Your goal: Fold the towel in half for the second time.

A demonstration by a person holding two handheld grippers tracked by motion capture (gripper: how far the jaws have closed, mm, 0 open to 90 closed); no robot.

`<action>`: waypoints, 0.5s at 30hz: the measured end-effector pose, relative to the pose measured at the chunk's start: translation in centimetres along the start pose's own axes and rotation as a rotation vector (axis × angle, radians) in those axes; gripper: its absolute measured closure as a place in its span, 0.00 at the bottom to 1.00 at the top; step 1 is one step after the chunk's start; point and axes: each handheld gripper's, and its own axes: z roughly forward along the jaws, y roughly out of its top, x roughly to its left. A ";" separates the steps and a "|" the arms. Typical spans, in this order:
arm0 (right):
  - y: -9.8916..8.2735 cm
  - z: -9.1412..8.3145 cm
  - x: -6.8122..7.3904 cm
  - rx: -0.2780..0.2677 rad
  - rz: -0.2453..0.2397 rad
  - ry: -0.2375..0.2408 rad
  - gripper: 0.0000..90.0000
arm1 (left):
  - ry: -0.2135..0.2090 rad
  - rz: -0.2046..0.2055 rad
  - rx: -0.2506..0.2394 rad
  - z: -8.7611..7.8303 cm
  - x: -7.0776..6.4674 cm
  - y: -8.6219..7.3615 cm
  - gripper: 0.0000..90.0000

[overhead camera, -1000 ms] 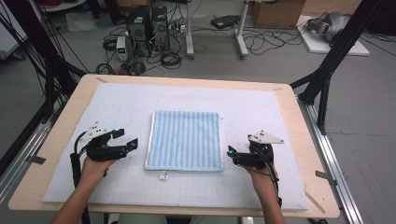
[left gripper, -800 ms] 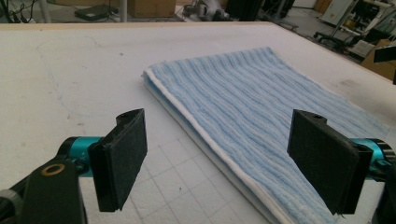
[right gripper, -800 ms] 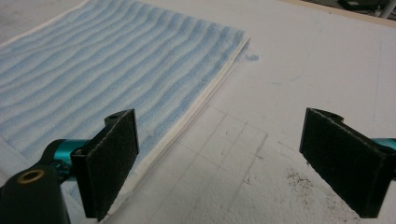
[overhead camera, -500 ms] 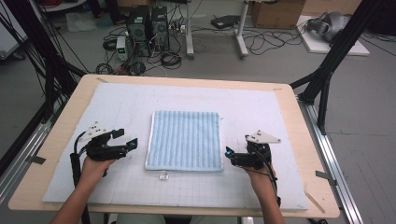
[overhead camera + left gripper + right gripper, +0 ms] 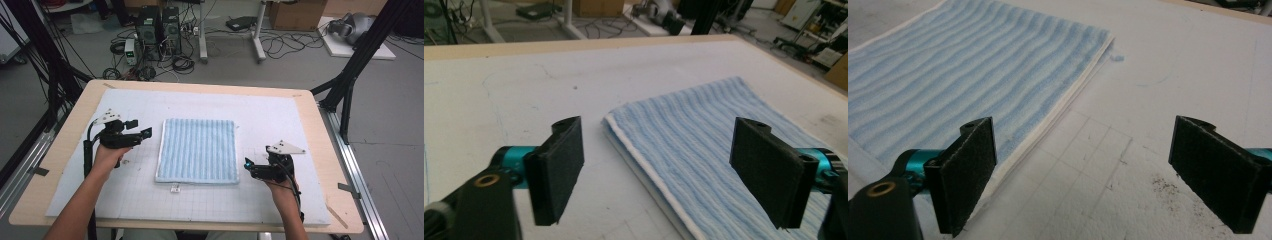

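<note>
A folded blue-and-white striped towel (image 5: 197, 150) lies flat in the middle of the white gridded mat (image 5: 280, 117). My left gripper (image 5: 141, 128) hovers just left of the towel's far left corner, pointing at it. Its jaws have just been closing a little but still stand wide. In the left gripper view the towel (image 5: 704, 145) lies below and ahead of the left gripper (image 5: 664, 165), and no pad touches it. My right gripper (image 5: 248, 166) rests open by the towel's near right corner. The right gripper view has the towel's edge (image 5: 963, 65) beside the left pad of the right gripper (image 5: 1093, 170).
The mat covers a wooden table (image 5: 65, 165). A small white tag (image 5: 175, 189) lies just in front of the towel. Black frame posts (image 5: 350, 85) stand at the table's far corners. Computers and cables (image 5: 160, 30) sit on the floor beyond.
My left hand has moved away from the person along the towel's left edge, towards its far corner, and risen slightly. The right hand and the towel have not moved.
</note>
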 end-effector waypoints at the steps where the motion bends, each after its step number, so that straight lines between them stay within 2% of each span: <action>1: 0.0 0.0 0.0 -0.001 -0.007 0.001 0.12 | 0.006 -0.003 0.012 0.6 0.3 0.1 0.32; 5: 0.0 0.1 0.2 0.006 -0.007 0.007 0.12 | 0.008 -0.012 0.046 2.6 0.9 0.5 0.32; 8: -0.1 0.4 0.4 0.013 -0.013 0.017 0.12 | 0.011 -0.019 0.040 3.9 1.4 0.4 0.39; 11: 0.0 0.5 0.6 0.015 -0.016 0.024 0.12 | 0.011 -0.028 0.080 5.3 2.0 0.4 0.44; 15: 0.0 0.6 0.6 0.011 -0.011 0.027 0.12 | 0.009 -0.006 0.107 6.7 2.2 0.9 0.49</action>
